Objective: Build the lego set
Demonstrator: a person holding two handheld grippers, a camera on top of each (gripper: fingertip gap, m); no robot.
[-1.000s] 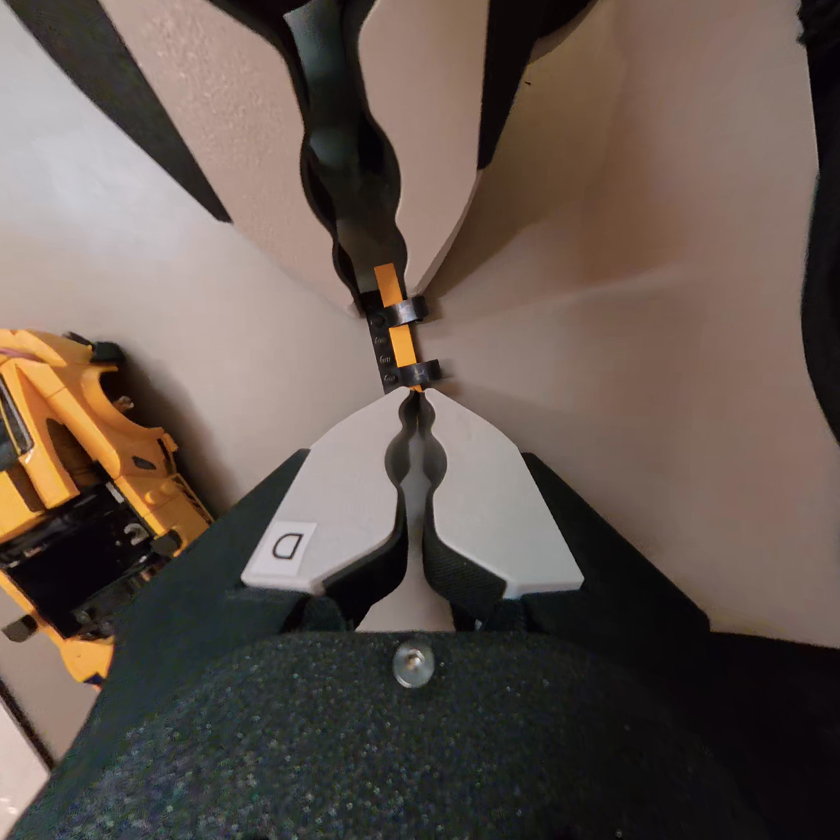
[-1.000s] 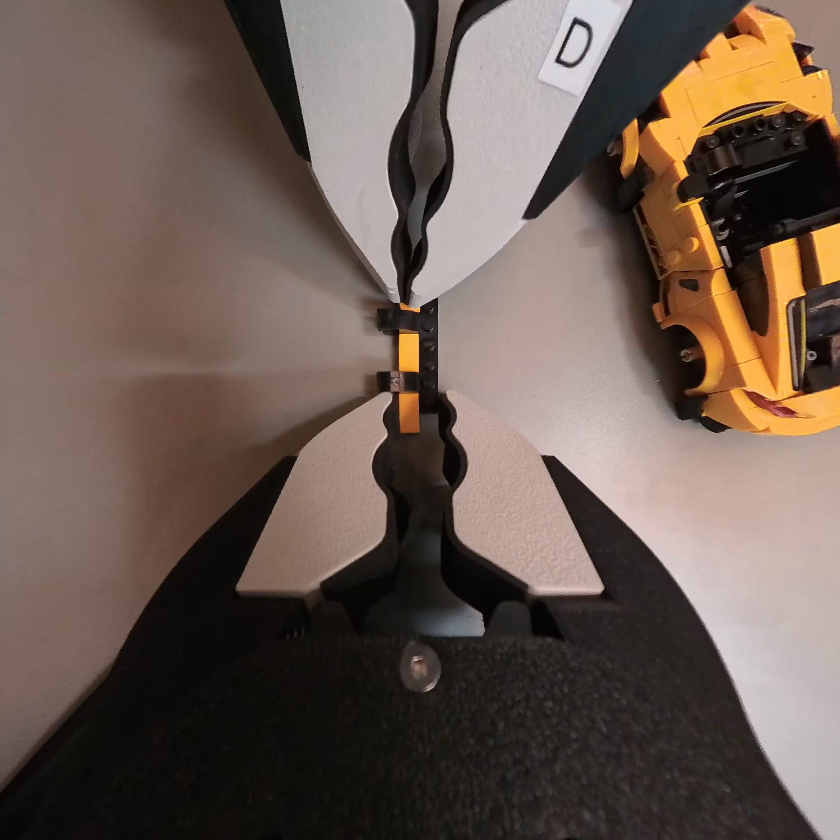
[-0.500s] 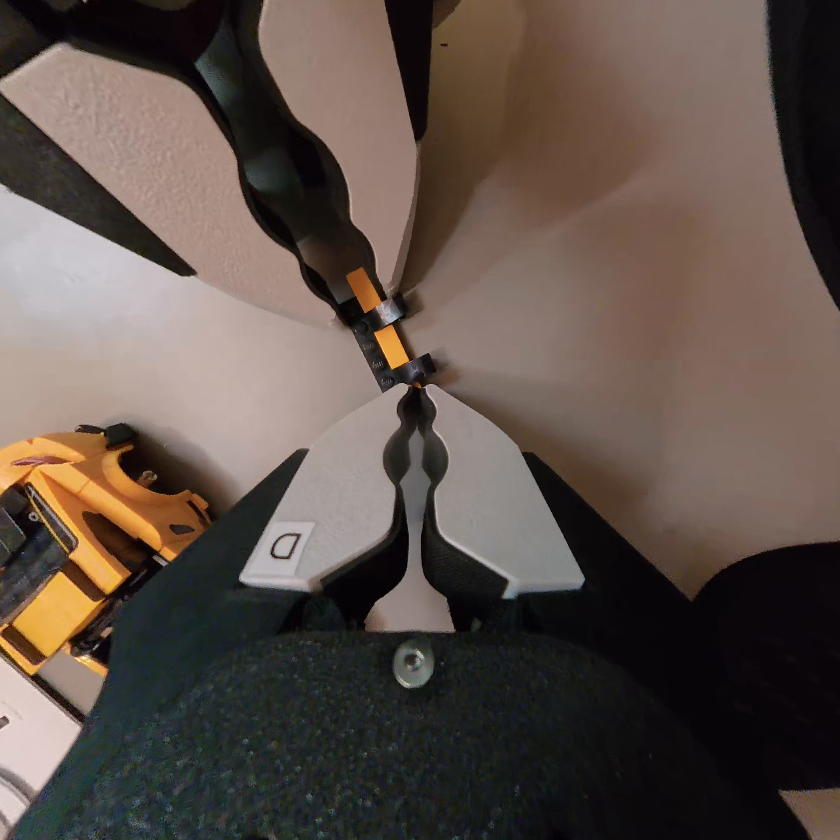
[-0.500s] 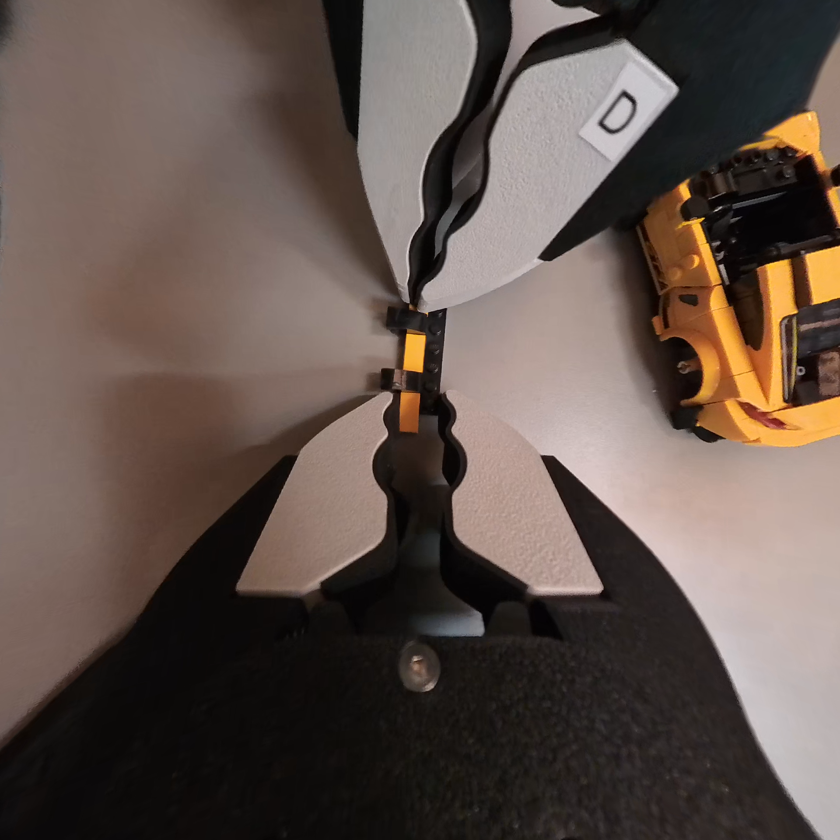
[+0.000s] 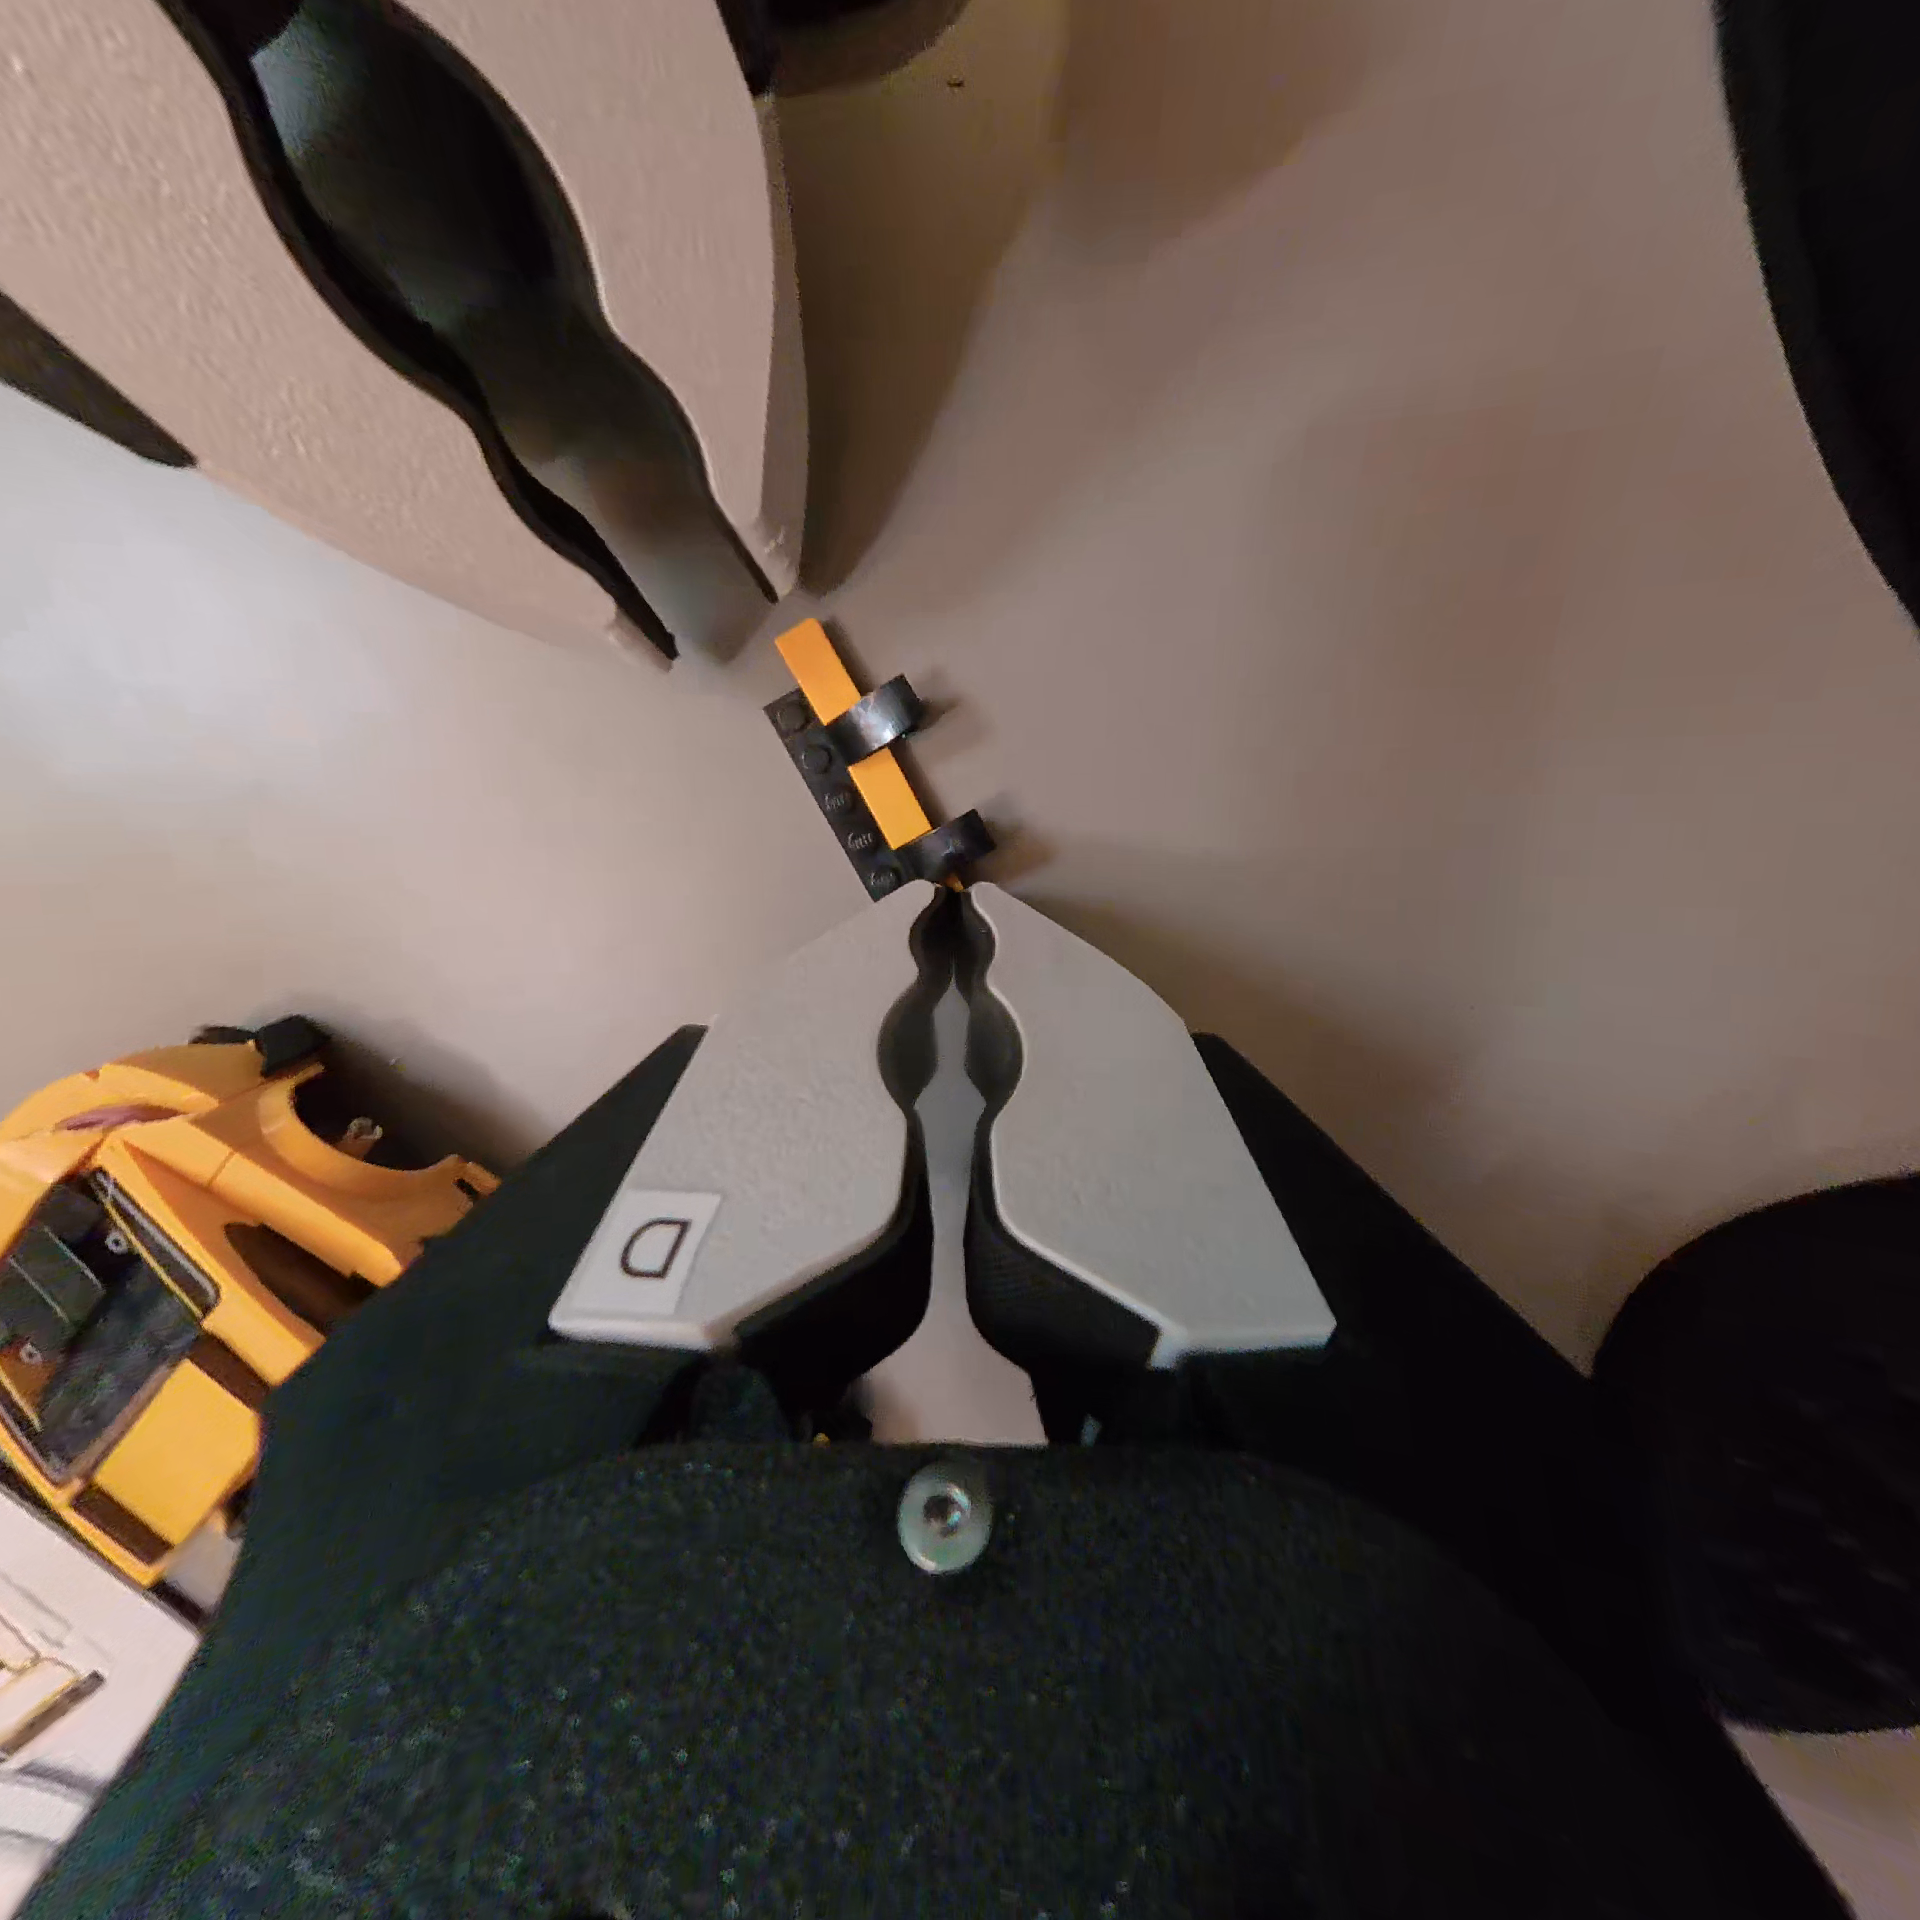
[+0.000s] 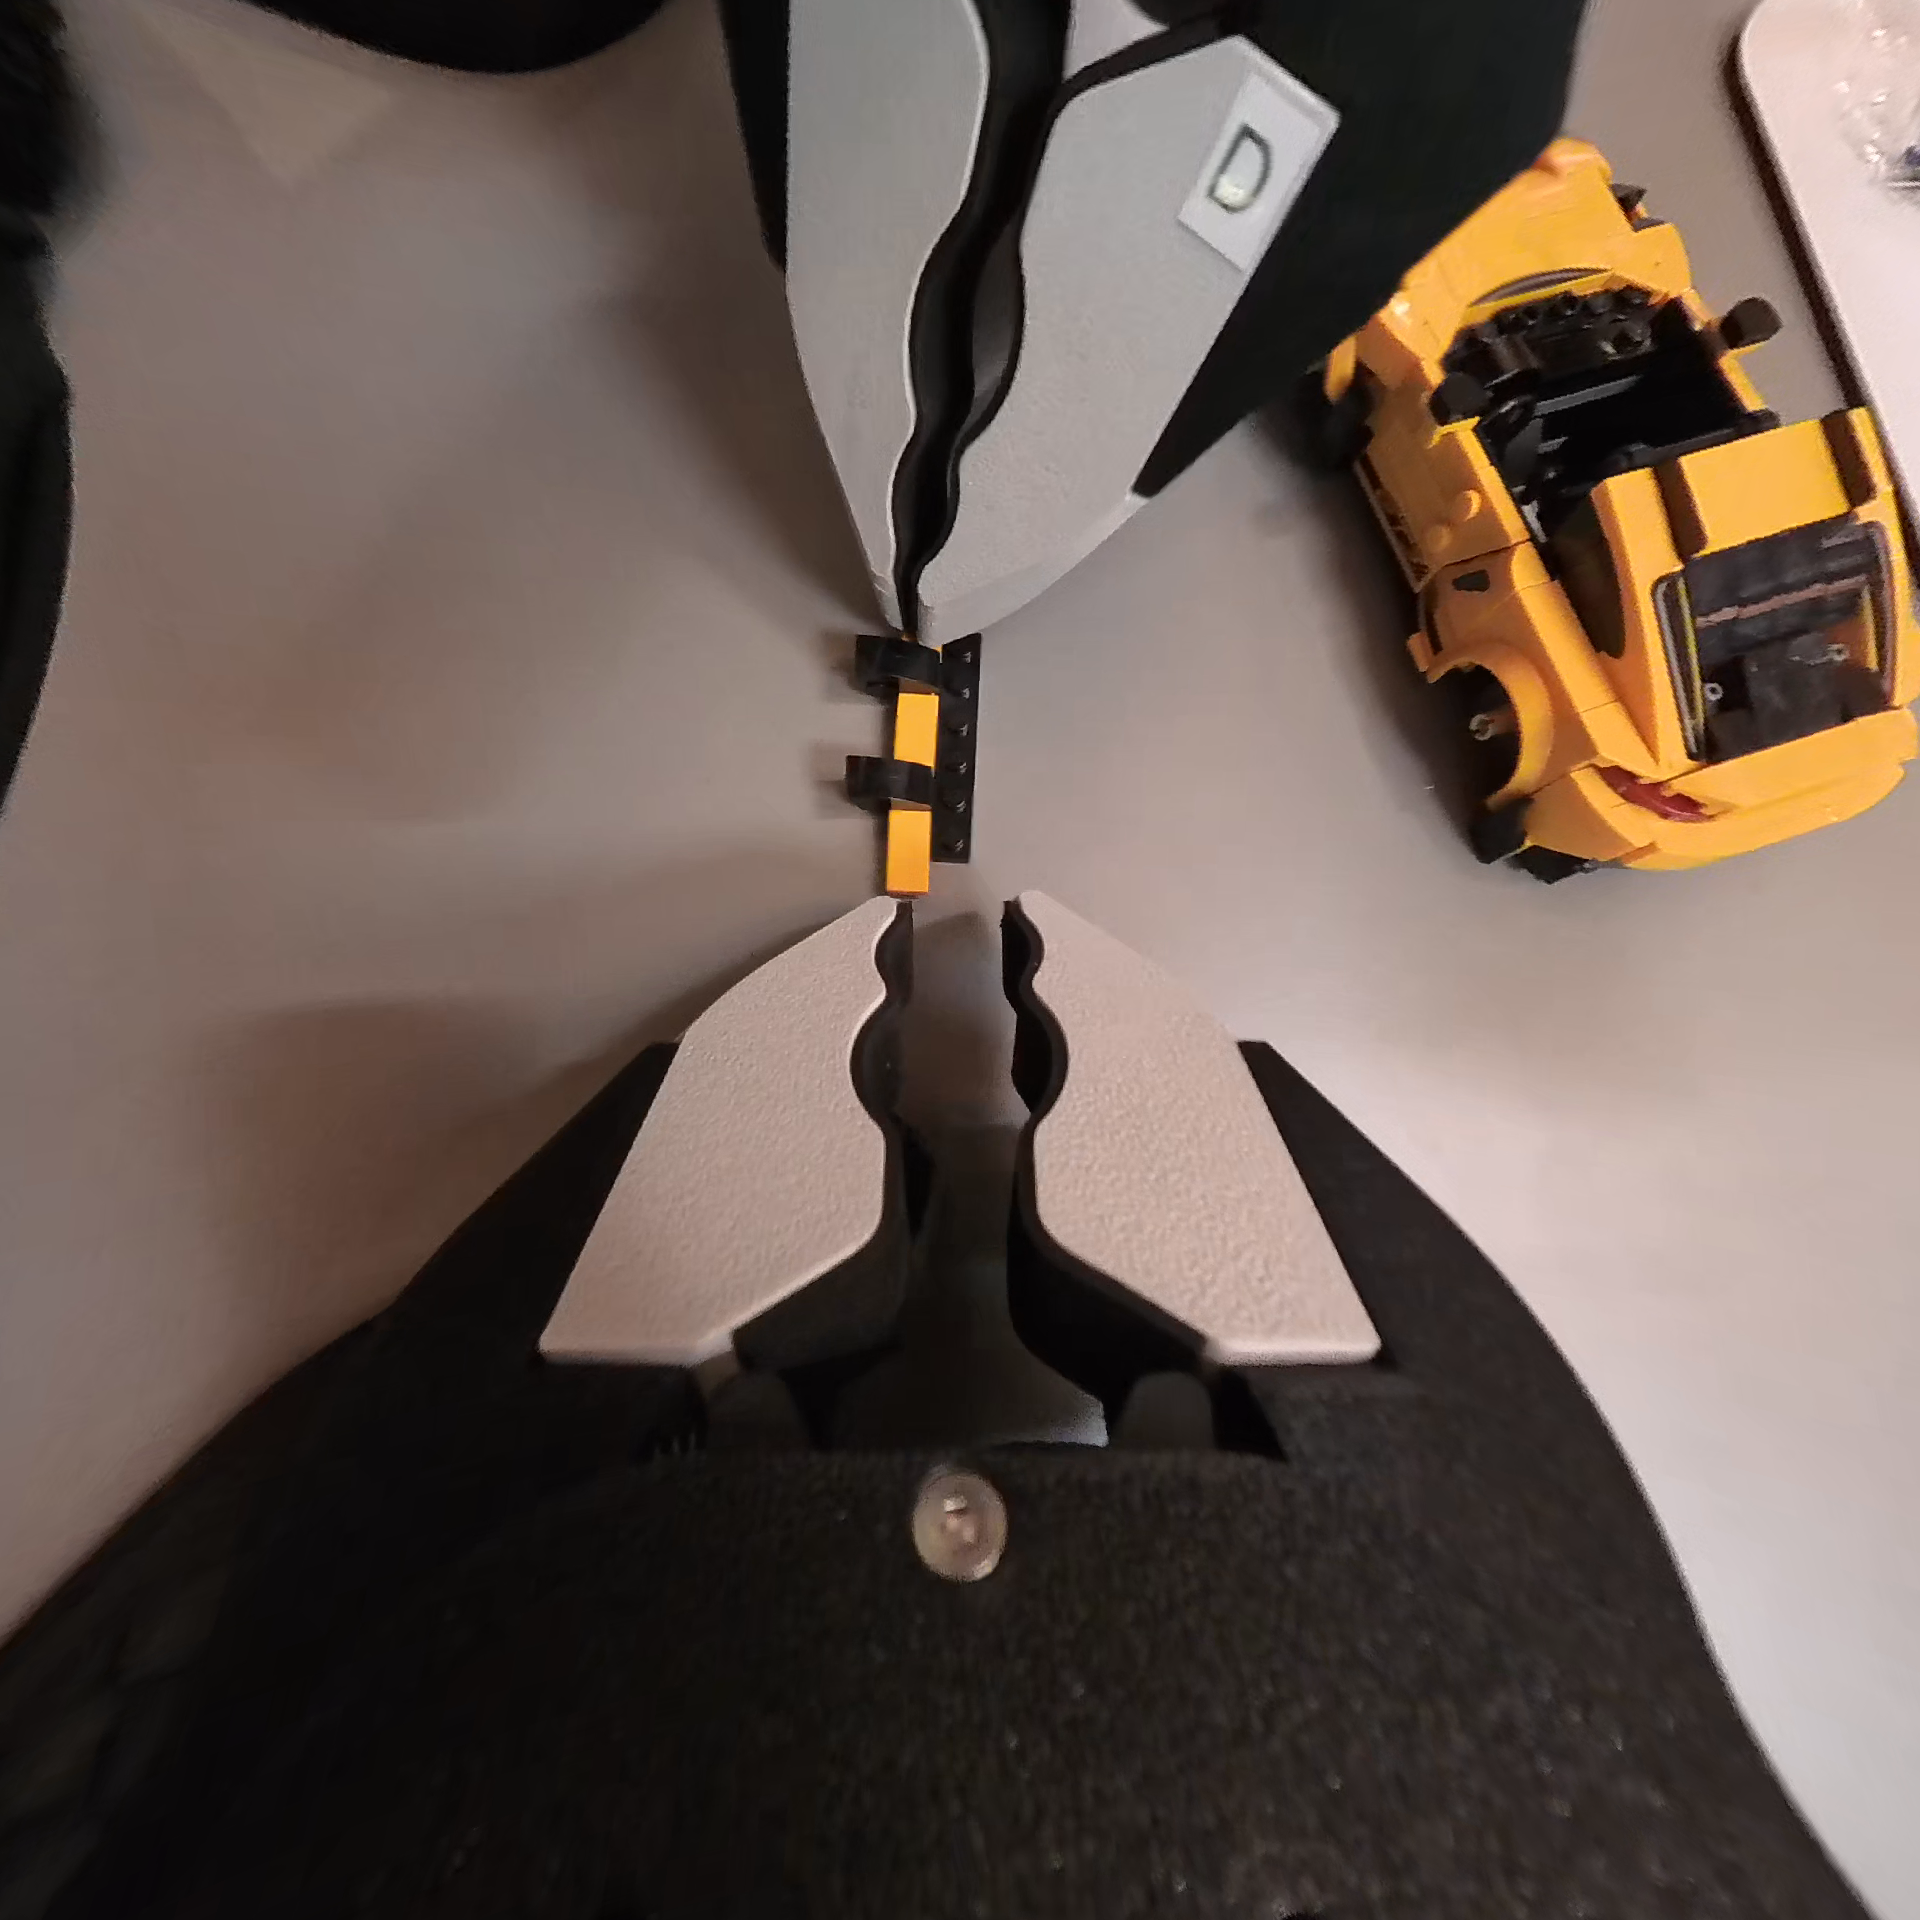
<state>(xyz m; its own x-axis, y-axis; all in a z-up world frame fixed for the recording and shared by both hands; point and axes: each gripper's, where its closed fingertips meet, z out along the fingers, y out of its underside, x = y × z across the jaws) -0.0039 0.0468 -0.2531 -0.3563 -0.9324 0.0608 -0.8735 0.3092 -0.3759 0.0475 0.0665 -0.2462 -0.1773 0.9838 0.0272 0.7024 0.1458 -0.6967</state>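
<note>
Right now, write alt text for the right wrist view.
The right gripper is open just short of a small black-and-orange lego assembly, whose far end the left gripper pinches shut. A partly built yellow lego car sits to the right on the grey table.

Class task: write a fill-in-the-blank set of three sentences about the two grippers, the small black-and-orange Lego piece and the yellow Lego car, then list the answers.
1. The left gripper is shut on one end of the small Lego piece, which is black and ____.
2. The right gripper is ____, its fingertips apart from the piece.
3. The Lego car on the table is ____ in colour.

Missing words: orange; open; yellow
</note>
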